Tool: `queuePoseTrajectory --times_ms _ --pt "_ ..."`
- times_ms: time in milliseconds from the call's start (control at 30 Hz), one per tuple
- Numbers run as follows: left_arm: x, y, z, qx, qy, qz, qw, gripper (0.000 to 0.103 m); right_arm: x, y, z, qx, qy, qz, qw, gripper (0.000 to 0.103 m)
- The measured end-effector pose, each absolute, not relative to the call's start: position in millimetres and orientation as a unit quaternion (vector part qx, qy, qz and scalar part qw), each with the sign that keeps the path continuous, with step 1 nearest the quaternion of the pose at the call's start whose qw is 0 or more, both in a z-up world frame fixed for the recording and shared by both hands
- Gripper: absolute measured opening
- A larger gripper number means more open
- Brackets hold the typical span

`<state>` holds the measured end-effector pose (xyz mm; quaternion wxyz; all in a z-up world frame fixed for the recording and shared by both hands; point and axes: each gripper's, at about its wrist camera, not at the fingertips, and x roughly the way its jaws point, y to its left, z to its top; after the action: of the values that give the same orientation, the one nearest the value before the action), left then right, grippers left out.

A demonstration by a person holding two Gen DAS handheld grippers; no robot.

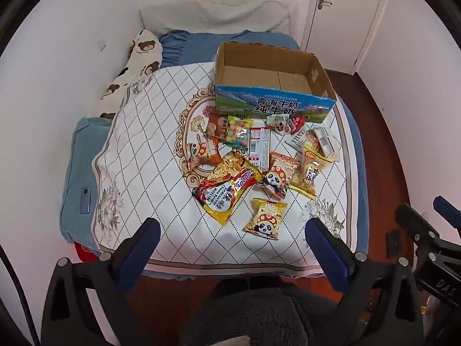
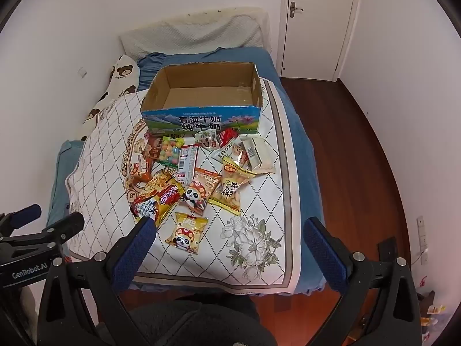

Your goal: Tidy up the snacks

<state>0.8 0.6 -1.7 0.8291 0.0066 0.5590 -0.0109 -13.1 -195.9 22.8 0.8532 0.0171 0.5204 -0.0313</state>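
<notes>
Many small snack packets lie loose on the white quilted bed cover (image 1: 138, 155), and none has yet been put into the open cardboard milk box with the blue printed front (image 1: 275, 106), which stands at the far side of the cover and looks empty. The left gripper (image 1: 230, 232) and the right gripper (image 2: 229, 232) are both held above the near edge of the bed, each with its blue-padded fingers (image 2: 135, 252) spread wide and holding nothing.

The step in hand is judged to be the first pick. The small yellow packet with a panda picture (image 2: 187, 235) lies nearest, apart from the pile, so it is probably the easiest one to begin with. It should be approached from above, with one finger brought down on each side of the packet, and closed gently, because the foil is thin and the contents may be crushed.

The large red and yellow noodle bag (image 1: 227, 186) lies just to the left of it and overlaps other packets; it is better left for later, so that nothing is dragged. Each packet should be released low inside the box, not dropped from height.
</notes>
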Motion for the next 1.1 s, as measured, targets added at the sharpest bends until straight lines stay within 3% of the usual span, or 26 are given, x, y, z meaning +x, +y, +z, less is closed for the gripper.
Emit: queuePoseTrajectory --times_ms 1100 --pt "-2 4 11 0.018 0.547 -0.008 0.837 0.103 -16 -193 27 0.023 0.512 -0.033 0.858 0.103"
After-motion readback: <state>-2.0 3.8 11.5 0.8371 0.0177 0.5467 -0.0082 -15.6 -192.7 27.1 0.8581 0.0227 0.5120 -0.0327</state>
